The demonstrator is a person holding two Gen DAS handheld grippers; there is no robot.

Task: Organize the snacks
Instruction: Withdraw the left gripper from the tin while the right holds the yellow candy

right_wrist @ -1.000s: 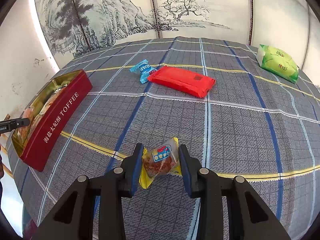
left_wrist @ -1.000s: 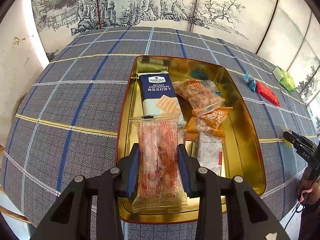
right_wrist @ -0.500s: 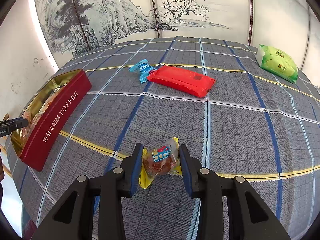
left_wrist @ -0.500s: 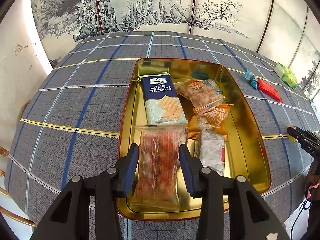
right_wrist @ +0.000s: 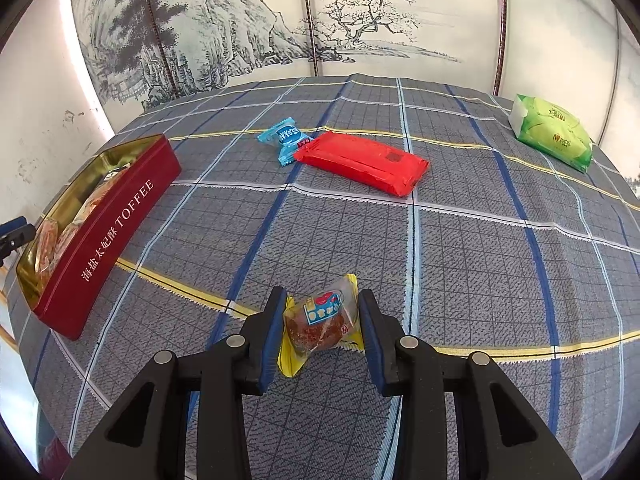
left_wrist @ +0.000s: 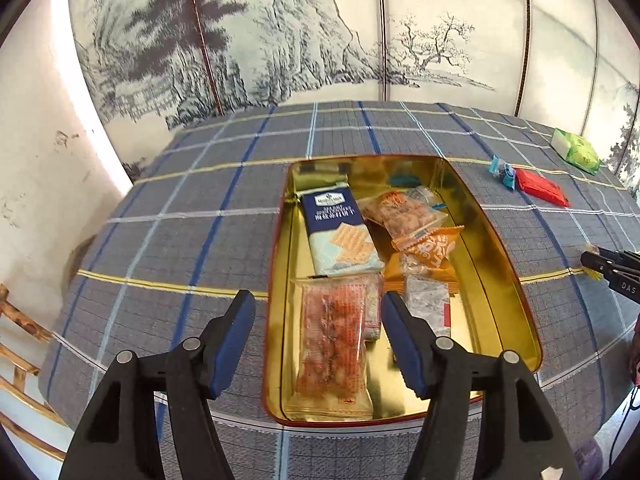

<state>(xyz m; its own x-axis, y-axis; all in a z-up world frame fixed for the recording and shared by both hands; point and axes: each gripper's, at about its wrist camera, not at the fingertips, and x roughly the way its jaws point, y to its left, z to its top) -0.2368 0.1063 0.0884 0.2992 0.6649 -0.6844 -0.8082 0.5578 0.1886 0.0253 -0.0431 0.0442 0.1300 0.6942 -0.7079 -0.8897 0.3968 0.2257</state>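
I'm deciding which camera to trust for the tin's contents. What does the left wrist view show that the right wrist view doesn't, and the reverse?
Only the left wrist view shows the tin's inside from above: cracker pack, shrimp-coloured packet, and the open left hand-held gripper. Only the right shows the tin's TOFFEE side and the right hand-held gripper around a yellow-wrapped cake. Both show the tin, red packet, blue candy, green bag.
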